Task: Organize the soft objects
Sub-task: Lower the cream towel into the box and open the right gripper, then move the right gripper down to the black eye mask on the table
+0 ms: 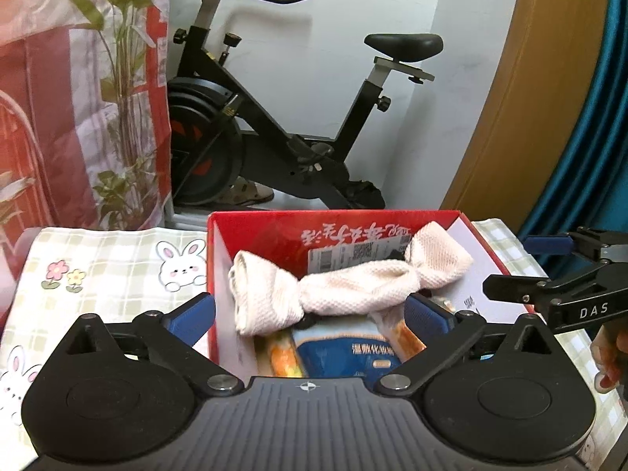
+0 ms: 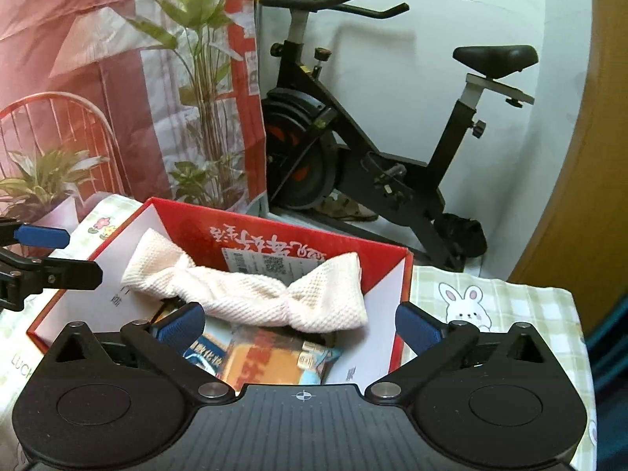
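A twisted pale pink waffle-weave towel (image 1: 345, 282) lies across the top of an open red cardboard box (image 1: 219, 259), resting on packets inside. In the right wrist view the same towel (image 2: 251, 294) spans the box (image 2: 400, 306) from wall to wall. My left gripper (image 1: 310, 316) is open, its blue pads wide apart, just short of the towel and not touching it. My right gripper (image 2: 300, 327) is open too, its pads clear of the cloth. Each gripper shows at the edge of the other's view: the right gripper (image 1: 549, 267), the left gripper (image 2: 55, 251).
Blue and orange packets (image 1: 353, 353) fill the box bottom. The box stands on a checked tablecloth with rabbits (image 1: 98, 271). Behind are an exercise bike (image 1: 282, 117), a printed plant curtain (image 1: 78, 98) and a wooden panel (image 1: 530, 98). A hand (image 1: 608, 357) shows at the right.
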Demonstrator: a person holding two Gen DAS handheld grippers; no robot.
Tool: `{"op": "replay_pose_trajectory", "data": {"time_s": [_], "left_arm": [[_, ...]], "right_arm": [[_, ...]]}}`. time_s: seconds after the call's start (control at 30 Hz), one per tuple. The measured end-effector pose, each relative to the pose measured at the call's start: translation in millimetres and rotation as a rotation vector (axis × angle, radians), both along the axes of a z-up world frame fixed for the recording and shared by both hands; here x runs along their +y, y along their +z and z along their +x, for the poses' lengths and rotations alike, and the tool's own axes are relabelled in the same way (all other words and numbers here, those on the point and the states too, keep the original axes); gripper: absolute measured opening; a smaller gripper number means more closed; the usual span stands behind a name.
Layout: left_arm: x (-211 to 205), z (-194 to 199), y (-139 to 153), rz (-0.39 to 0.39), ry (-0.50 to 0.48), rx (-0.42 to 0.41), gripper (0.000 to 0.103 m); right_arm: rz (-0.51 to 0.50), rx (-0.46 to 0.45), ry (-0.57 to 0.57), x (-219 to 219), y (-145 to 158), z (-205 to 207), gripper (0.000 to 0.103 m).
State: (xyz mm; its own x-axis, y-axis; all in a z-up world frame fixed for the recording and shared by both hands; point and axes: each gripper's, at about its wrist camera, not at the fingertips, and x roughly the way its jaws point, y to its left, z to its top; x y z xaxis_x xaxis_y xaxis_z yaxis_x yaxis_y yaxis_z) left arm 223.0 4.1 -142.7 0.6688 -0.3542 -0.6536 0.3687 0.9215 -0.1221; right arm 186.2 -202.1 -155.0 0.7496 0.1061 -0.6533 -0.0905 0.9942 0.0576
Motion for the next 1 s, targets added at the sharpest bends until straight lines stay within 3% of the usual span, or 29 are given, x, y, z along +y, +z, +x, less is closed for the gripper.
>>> {"op": "replay_pose_trajectory", "data": {"time_s": [0.6, 1.0], "left_arm": [[18.9, -67.4, 12.3, 0.011, 0.034, -0.054, 0.103], [24.8, -117.4, -5.8, 0.017, 0.025, -0.043, 0.103]], "right_arm": [[0.030, -0.063, 0.022, 24.2, 10.7, -74.2, 0.103], [0.047, -0.082, 0.032, 28.6, 3.6, -117.0, 0.103]]}}
